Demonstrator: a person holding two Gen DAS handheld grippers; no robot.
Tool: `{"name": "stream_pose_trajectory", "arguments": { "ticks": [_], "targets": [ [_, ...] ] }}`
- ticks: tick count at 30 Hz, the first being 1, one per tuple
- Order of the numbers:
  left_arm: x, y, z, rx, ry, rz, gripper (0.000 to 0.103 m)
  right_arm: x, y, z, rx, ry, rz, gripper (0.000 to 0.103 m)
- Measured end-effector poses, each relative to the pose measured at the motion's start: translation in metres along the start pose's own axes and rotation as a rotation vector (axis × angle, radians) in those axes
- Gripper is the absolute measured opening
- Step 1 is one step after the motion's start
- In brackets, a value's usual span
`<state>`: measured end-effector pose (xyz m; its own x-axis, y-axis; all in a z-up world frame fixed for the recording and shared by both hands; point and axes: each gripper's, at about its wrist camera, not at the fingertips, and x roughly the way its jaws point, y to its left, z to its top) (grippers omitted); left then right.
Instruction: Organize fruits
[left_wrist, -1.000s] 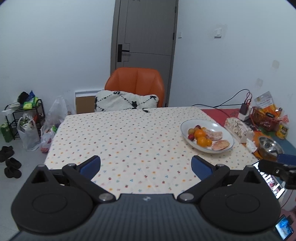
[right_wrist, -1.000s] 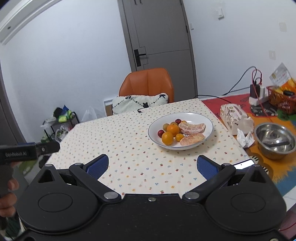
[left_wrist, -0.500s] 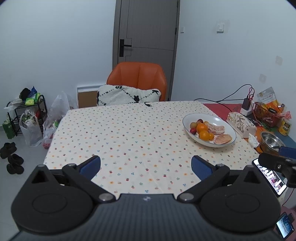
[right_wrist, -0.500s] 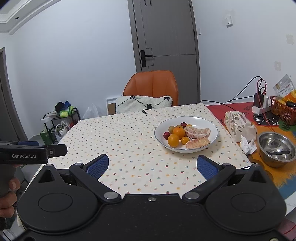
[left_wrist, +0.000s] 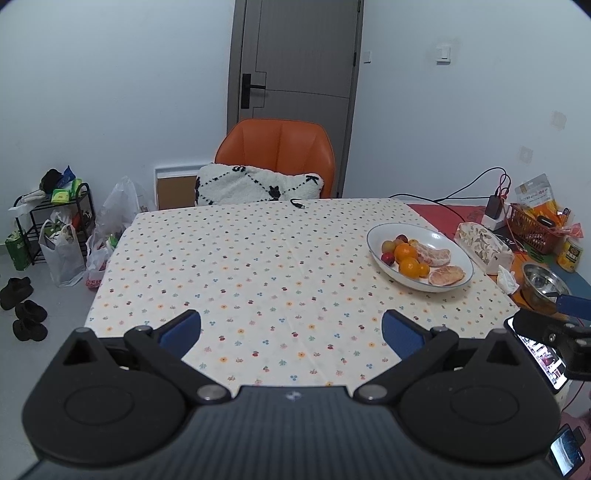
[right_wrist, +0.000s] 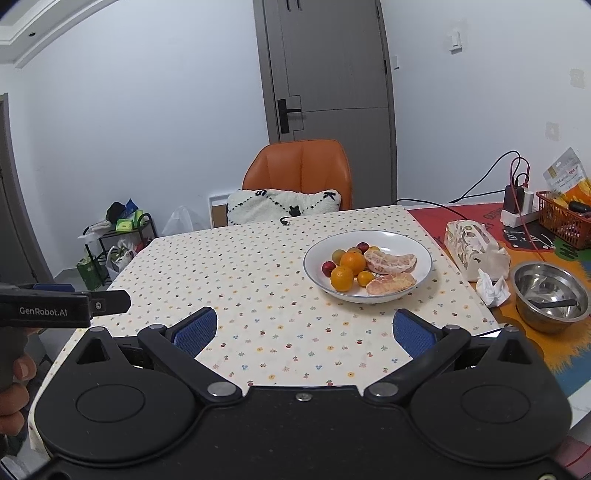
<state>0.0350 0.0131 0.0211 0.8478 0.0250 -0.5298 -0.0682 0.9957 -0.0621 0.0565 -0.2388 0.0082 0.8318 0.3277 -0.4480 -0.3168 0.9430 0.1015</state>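
Here, both tongs (left_wrist: 291, 334) (right_wrist: 305, 332) level (agape).

A lived-in home, by all signs a dining corner. Table (left_wrist: 258, 258) under a flowered cloth, orange chair (left_wrist: 277, 155) with a cushion (left_wrist: 255, 188) pushed against it, grey door (left_wrist: 295, 74) behind. Rack (left_wrist: 48, 218) of odds and ends, shopping bags (left_wrist: 62, 254) and shoes (left_wrist: 22, 306) on the floor at the wall. Tissue box (right_wrist: 476, 251), steel bowl (right_wrist: 550, 295) and snack basket (right_wrist: 565, 221) alongside.
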Motion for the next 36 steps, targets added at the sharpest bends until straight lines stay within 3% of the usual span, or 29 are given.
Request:
{"name": "stream_pose_trajectory", "arguments": {
  "ticks": [36],
  "targets": [
    [0.003, -0.0066, -0.0052, 0.041, 0.017, -0.022, 0.103, 0.0048, -0.0057, -0.0018, 0.02, 0.014, 0.0, 0.103]
  ]
}}
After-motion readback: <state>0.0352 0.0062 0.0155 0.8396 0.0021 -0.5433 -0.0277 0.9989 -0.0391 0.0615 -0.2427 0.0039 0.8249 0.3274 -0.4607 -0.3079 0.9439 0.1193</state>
